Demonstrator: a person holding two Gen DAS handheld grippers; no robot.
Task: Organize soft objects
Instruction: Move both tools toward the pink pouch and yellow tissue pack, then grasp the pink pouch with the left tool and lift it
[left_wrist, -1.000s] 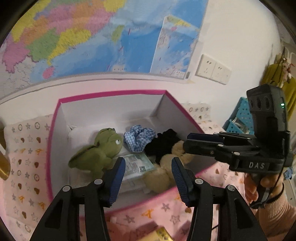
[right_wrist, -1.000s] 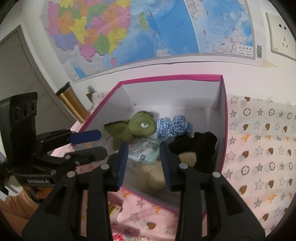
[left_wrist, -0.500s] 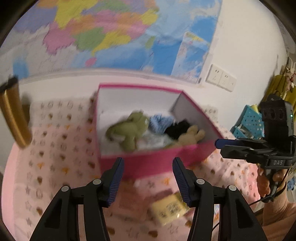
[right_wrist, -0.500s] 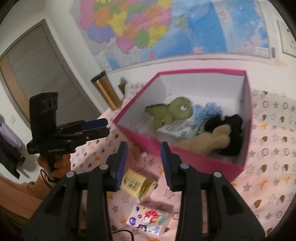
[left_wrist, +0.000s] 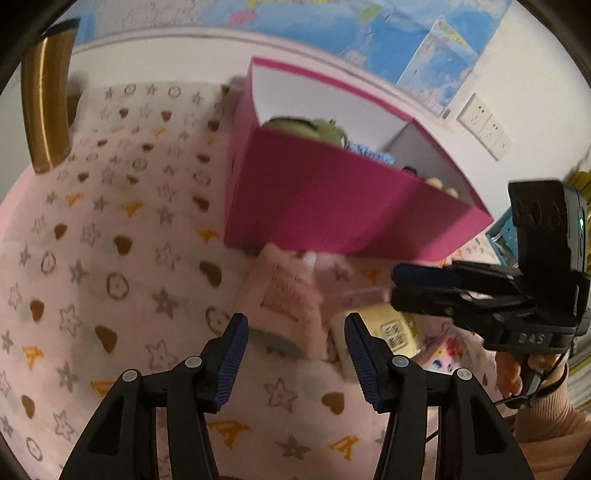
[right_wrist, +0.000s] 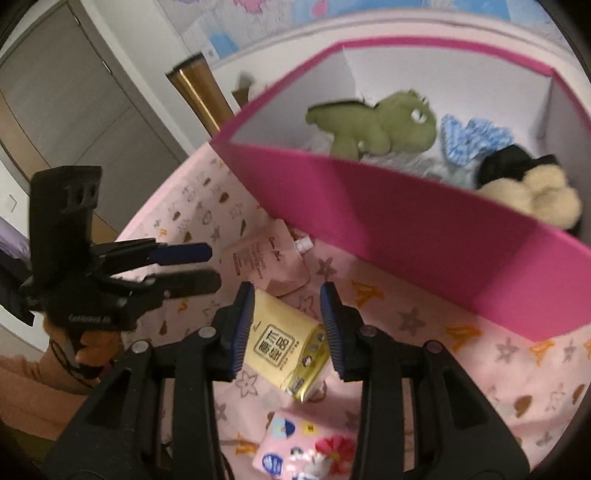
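The left gripper (left_wrist: 293, 354) hangs with its jaws spread and nothing between them, above the near edge of a pink spouted pouch (left_wrist: 284, 302) that lies flat on the pink star-and-heart cloth (left_wrist: 110, 258). The right gripper (right_wrist: 287, 328) is likewise spread wide and grips nothing; its blue-padded fingers (right_wrist: 243, 328) flank a yellow tissue pack (right_wrist: 284, 343) lying on the cloth, though whether they touch it cannot be told. Just beyond that pack lies the pouch, its white spout toward the magenta box (right_wrist: 406, 229). Nearer the camera sits a pink sticker-printed packet (right_wrist: 306, 446). Inside the box are a green plush dinosaur (right_wrist: 380, 125), a blue gingham scrunchie (right_wrist: 469, 138), a black soft item (right_wrist: 506, 164) and a cream plush toy (right_wrist: 535, 195). A gold tumbler (left_wrist: 46, 110) stands well apart, by the wall map (left_wrist: 369, 26).
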